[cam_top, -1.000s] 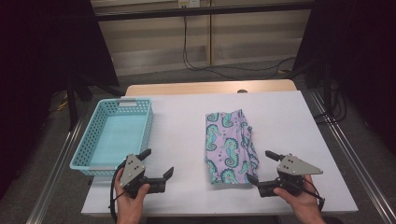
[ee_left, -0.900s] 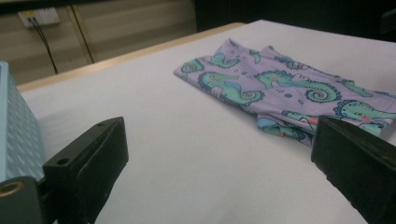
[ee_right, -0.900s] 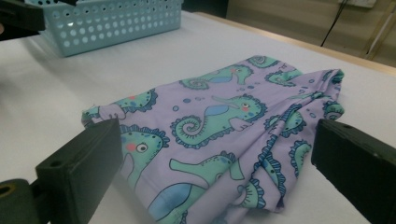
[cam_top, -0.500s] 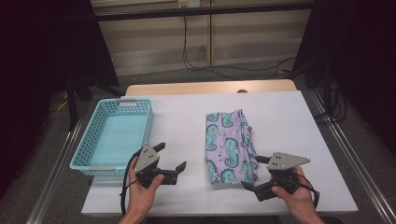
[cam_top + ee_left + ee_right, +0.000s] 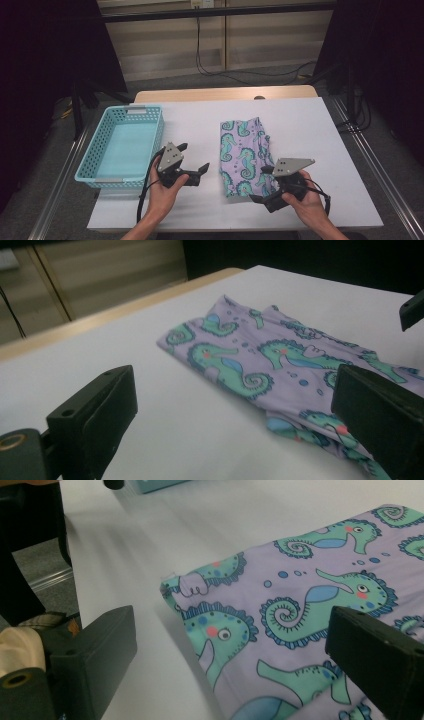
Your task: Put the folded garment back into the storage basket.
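Both claws spread beside the seahorse cloth

We hold the right gripper (image 5: 264,186) spread at the cloth's (image 5: 246,153) near corner, cloth at its 11 o'clock; the left gripper (image 5: 193,159), also spread, has the cloth at 3 o'clock, mid-table.

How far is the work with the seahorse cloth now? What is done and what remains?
Done: the folded seahorse cloth lies flat on the white table. In hand: the left gripper and right gripper are open at its near end, neither gripping it yet. Left: grasping and moving it; the blue basket holds nothing, possibly its destination.
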Tool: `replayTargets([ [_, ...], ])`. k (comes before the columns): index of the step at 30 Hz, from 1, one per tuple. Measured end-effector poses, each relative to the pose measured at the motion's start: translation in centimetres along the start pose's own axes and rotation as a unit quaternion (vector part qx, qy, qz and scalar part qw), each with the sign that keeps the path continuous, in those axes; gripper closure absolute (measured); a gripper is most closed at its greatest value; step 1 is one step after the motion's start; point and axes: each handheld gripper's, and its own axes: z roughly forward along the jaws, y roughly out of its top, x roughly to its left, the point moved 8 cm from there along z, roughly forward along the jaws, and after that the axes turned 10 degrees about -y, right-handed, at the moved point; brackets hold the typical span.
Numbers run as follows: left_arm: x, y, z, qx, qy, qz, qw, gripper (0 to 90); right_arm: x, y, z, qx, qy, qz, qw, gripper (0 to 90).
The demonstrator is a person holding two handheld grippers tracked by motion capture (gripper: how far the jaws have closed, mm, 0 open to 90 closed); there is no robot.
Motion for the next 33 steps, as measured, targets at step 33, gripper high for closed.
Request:
replayTargets([
  [33,2.6,0.7,7.9,0.034,-0.008,-0.019,0.9992,5.2,1.2,-2.3,4.4,0.080,0.034,-0.114,0.9896,26.1],
])
